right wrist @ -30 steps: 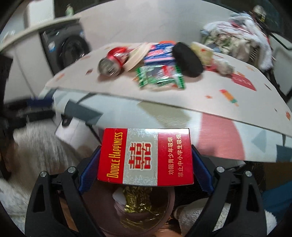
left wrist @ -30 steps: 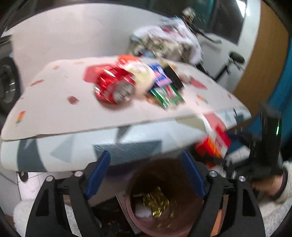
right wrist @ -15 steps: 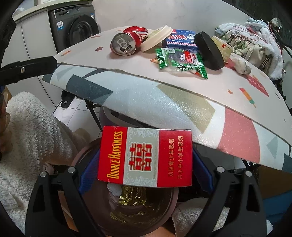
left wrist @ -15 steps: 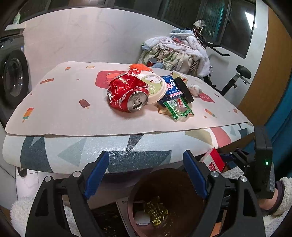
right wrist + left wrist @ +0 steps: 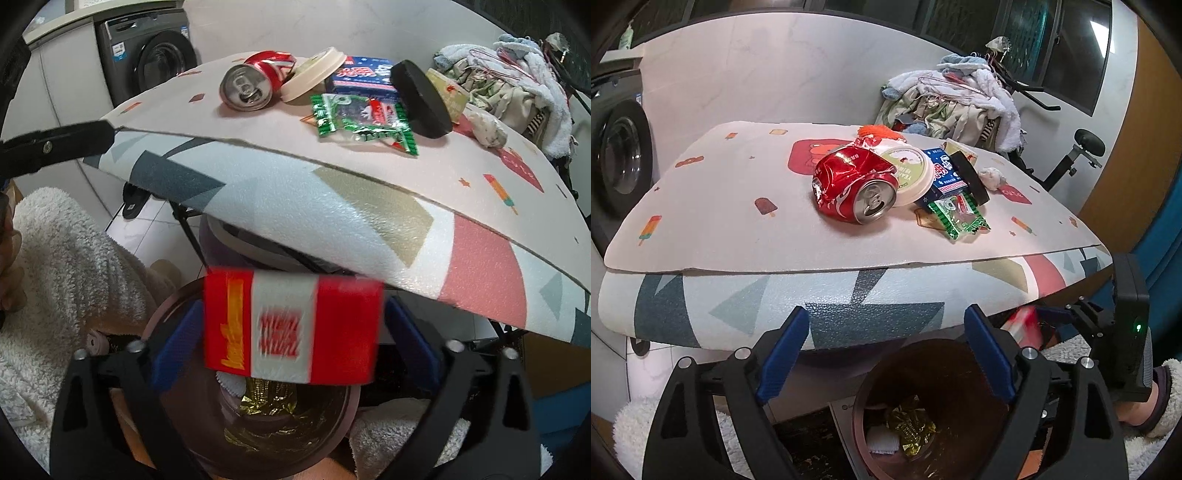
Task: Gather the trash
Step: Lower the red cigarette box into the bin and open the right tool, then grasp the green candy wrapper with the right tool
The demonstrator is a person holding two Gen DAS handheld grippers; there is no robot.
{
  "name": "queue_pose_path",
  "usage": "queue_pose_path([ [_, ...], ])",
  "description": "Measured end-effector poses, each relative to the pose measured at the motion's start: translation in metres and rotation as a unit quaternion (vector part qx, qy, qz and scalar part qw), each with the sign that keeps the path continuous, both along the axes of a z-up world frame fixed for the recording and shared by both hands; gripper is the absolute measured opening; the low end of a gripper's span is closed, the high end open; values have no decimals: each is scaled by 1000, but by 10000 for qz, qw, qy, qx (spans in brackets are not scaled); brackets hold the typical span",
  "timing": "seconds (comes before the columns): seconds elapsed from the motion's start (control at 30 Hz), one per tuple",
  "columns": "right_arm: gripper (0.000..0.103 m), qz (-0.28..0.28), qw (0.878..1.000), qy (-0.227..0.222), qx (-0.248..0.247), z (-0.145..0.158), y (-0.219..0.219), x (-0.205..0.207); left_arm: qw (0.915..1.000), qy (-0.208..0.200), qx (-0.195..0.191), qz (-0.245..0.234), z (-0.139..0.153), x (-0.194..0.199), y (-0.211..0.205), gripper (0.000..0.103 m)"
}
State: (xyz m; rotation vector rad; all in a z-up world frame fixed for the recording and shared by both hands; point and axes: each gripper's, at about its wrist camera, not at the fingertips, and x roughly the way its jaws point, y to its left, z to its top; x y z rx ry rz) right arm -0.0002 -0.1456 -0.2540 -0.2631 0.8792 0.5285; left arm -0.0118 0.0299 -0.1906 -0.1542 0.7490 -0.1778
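Black gripper [image 5: 886,354] frames, blue pads; fluffy white sleeve [image 5: 70,258].

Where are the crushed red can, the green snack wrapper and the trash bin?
Crushed red can [image 5: 855,192]: left wrist view, on its dented side.
Green snack wrapper [image 5: 364,122]: right wrist view, middle of the wrapper.
Trash bin [image 5: 975,406]: left wrist view, bare inner wall.

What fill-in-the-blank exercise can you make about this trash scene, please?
The crushed can on the table is ___ in colour.
The crumpled foil in the brown bin is ___ in colour.
The appliance behind the table is a washing ___.
Missing words: red; gold; machine.
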Motion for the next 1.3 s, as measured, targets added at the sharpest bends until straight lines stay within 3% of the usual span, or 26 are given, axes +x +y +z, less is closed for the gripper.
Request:
queue_pose_path([
  [0.5,97,-498,9985,-111,198,7,-19,9,10000,28,-15,31,-2,2,1,85],
  [0.73,97,-529,9977,-44,414,9,-23,11,9997,99,-219,-69,-5,4,2,97],
  [0.87,97,-706,9954,-8,651,12,-33,15,9995,203,-257,-46,-5,7,4,97],
  [1.0,97,-858,9911,-283,974,24,-44,16,9998,-57,-135,127,6,5,9,97],
  [1.07,97,-837,9898,-175,1137,28,-48,23,9996,-244,-99,137,15,7,11,97],
  [1.3,97,-776,9928,-164,894,42,-33,65,9997,-182,-52,159,29,31,20,97],
])
